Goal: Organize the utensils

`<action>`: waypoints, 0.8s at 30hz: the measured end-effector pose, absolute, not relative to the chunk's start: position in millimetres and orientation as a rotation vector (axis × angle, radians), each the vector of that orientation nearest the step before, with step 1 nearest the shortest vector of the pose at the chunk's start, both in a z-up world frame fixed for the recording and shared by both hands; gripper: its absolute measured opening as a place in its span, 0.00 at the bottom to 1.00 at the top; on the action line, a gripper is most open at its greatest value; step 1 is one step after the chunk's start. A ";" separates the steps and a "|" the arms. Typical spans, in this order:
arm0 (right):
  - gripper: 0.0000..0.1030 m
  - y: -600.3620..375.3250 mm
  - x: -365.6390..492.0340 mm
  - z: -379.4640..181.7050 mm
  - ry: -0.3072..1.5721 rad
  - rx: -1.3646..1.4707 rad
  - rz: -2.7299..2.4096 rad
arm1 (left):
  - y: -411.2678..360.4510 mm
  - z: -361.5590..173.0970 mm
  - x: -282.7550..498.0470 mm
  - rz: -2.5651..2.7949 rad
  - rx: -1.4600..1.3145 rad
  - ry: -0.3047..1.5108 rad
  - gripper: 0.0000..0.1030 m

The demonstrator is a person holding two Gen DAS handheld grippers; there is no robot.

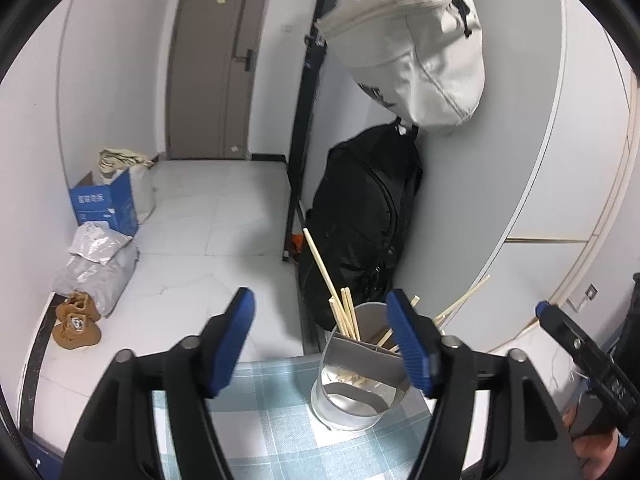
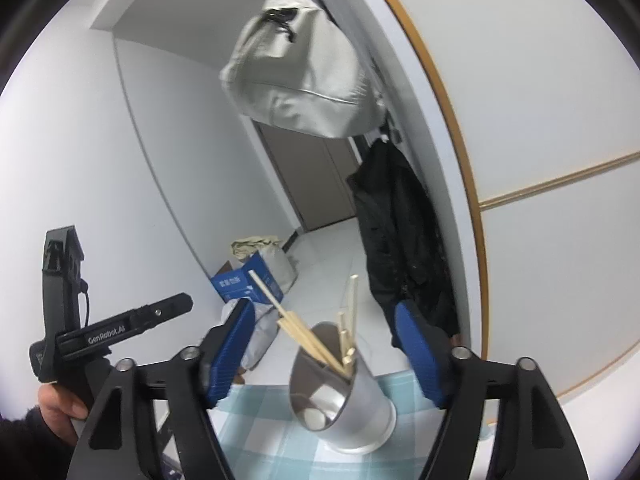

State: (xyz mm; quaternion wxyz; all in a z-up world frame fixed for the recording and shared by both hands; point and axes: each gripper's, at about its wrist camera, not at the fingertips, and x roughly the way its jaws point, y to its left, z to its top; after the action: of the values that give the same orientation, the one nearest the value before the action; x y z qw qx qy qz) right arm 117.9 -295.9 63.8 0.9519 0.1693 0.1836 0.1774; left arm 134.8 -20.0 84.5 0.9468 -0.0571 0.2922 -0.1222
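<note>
A metal utensil holder (image 1: 360, 384) with a divider stands on the blue checked tablecloth (image 1: 272, 432) at the table's far edge. Several wooden chopsticks (image 1: 346, 316) stand in its far compartment, leaning outward. My left gripper (image 1: 324, 344) is open and empty, just in front of and above the holder. The holder also shows in the right wrist view (image 2: 344, 396) with the chopsticks (image 2: 308, 340) in it. My right gripper (image 2: 326, 352) is open and empty, jaws spread either side of the holder. The right gripper's body shows at the right of the left wrist view (image 1: 580, 344), the left one's in the right wrist view (image 2: 120, 328).
A black backpack (image 1: 360, 224) and a white bag (image 1: 416, 52) hang on the wall behind the table. On the floor lie a blue box (image 1: 104, 204), grey parcels (image 1: 96, 268) and brown shoes (image 1: 76, 320). A door (image 1: 216, 60) is at the back.
</note>
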 end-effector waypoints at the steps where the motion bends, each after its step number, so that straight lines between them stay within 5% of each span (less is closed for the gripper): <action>1: 0.78 -293.3 113.5 64.5 0.367 0.339 0.363 | -20.7 85.3 130.0 -0.233 -0.112 0.580 0.71; 10: 0.98 -272.3 61.2 66.8 0.303 0.288 0.383 | -23.6 88.1 84.0 -0.193 -0.100 0.500 0.84; 24: 1.00 -252.5 9.0 60.3 0.263 0.231 0.398 | -14.7 86.2 38.0 -0.080 -0.090 0.444 0.85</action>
State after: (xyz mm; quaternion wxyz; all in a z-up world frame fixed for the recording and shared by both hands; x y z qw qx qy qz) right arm 9.0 -252.5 60.3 0.9651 0.1139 0.1302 0.1965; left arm 38.0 -14.7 86.2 0.9737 -0.0445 0.2198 -0.0396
